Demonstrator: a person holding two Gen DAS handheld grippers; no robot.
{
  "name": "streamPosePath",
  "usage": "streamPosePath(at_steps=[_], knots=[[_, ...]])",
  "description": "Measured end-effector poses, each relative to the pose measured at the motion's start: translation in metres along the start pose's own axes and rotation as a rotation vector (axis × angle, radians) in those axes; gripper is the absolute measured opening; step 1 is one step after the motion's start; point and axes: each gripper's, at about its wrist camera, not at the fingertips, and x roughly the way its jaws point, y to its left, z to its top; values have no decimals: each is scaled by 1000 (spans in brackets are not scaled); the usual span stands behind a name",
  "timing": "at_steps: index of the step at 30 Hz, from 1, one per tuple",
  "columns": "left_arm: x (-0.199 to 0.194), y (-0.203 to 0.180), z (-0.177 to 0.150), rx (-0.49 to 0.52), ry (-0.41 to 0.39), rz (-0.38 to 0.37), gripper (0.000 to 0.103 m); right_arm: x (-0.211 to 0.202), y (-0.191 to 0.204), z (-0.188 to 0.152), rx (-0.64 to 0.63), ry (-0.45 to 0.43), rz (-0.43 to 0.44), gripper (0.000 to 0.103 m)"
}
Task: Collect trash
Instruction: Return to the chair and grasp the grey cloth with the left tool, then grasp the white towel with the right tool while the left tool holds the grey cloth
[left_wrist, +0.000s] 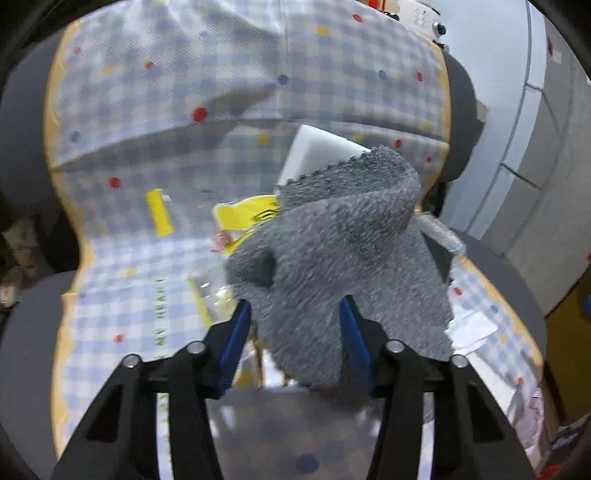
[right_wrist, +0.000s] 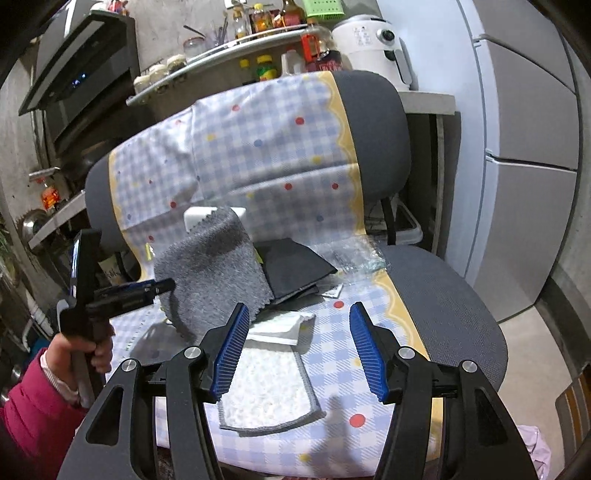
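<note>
A grey fuzzy cloth (left_wrist: 332, 258) hangs between the fingers of my left gripper (left_wrist: 295, 306), whose jaws stand wide apart; it also shows in the right wrist view (right_wrist: 210, 266), lifted at the left gripper's tip (right_wrist: 162, 286). Whether it is pinched is unclear. Yellow wrappers (left_wrist: 247, 216) and a clear plastic wrapper (left_wrist: 214, 299) lie on the checkered chair cover (left_wrist: 140, 258). My right gripper (right_wrist: 295, 317) is open and empty above a crumpled white paper (right_wrist: 280, 326) and a white grey-edged cloth (right_wrist: 266, 391).
A black flat object (right_wrist: 295, 267), a white box (right_wrist: 201, 218) and clear plastic (right_wrist: 354, 258) lie on the grey office chair (right_wrist: 450, 306). A kitchen shelf with bottles (right_wrist: 258, 37) and a fridge (right_wrist: 528, 147) stand behind.
</note>
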Motion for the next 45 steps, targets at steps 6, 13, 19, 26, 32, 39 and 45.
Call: streamPosePath(at_steps=[6,13,19,26,32,39,45], knots=[[-65,-14,15,-10,-186,-107,4,-3,-1,-2,-4,-2,-13,58],[-216,-24,35,8,-483,-113,3,-11,11,1,-25,-25,19,58],[-254,-26,15,45,-485,77,4,-7,23,-1,-49,-5,55,60],[-191,5,-39,-45,-328,175,4,28,24,-23,-55,92,40,62],[-171,37,-59,-132,-273,222,4,54,17,-35,-26,146,22,53],[-169,66,-50,-200,-293,259,4,71,64,-6,-91,101,115,55],[-169,89,-45,-226,-312,297,4,103,144,10,-255,90,155,60]])
